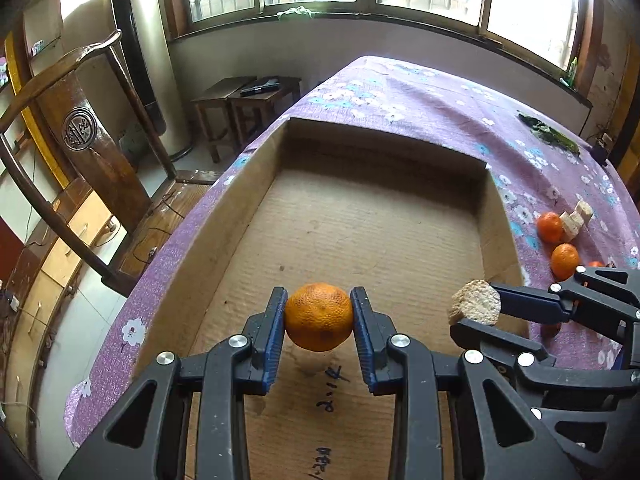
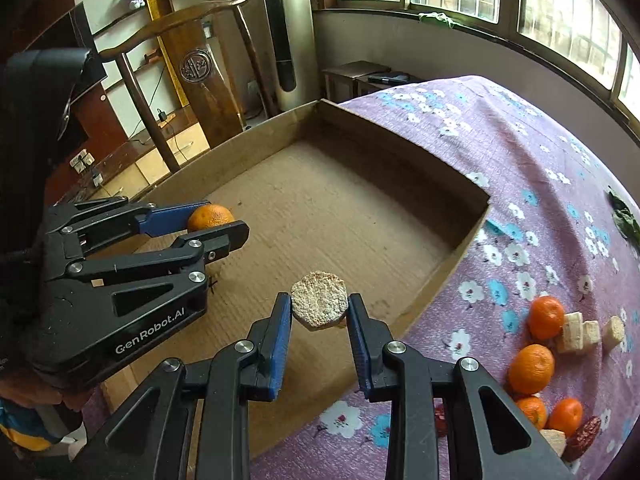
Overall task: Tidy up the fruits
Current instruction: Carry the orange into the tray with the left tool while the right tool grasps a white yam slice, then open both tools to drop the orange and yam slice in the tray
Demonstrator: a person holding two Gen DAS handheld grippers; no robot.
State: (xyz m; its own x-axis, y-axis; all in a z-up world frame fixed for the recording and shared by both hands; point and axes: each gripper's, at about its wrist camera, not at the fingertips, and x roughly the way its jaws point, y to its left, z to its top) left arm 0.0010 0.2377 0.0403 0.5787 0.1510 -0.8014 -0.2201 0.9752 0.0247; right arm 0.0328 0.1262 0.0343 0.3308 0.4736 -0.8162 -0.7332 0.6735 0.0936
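Note:
My left gripper (image 1: 319, 316) is shut on an orange tangerine (image 1: 319, 317) and holds it above the floor of a shallow cardboard box (image 1: 360, 220). My right gripper (image 2: 319, 310) is shut on a beige round chunk (image 2: 319, 304), held over the box near its right wall. Each gripper shows in the other view: the right gripper (image 1: 476, 312) with the chunk (image 1: 475, 302), the left gripper (image 2: 218, 224) with the tangerine (image 2: 210, 217). More tangerines (image 2: 532, 368) and beige chunks (image 2: 580, 332) lie on the purple floral cloth (image 2: 520, 160) right of the box.
Red dates (image 2: 584, 438) lie by the fruit pile. A green leaf (image 2: 624, 216) lies on the far right of the cloth. A wooden chair (image 1: 80, 132) stands left of the table, stools (image 1: 244, 100) beyond it, windows behind.

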